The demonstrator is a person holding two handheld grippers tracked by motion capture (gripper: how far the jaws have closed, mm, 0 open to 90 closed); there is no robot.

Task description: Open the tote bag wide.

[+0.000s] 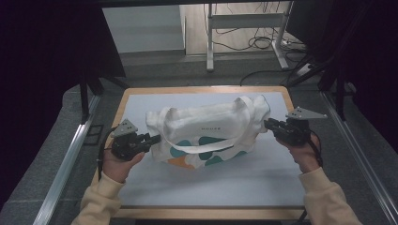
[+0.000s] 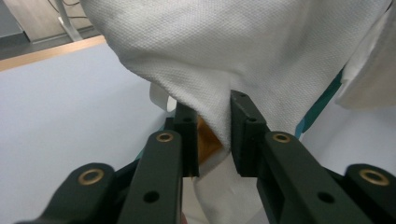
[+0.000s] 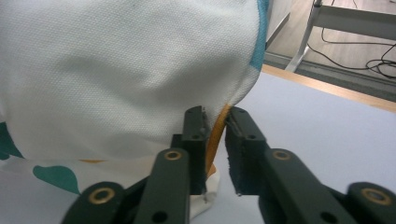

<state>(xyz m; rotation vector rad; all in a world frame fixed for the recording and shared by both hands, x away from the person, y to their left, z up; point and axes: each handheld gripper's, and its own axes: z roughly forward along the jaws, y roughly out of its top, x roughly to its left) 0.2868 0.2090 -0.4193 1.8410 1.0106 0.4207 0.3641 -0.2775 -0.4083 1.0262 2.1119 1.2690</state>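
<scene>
White tote bag (teal-patched) — ends pinched by left gripper and right gripper.

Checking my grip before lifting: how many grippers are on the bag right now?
2. The left gripper pinches the tote bag at its left end; the right gripper pinches its right end.

A white tote bag apparently rests on the pale-topped table.

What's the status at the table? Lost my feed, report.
Left hand-held gripper shut on tote bag left edge. Right hand-held gripper shut on its right edge. Bag resting on white mat. Nothing in the way.
</scene>
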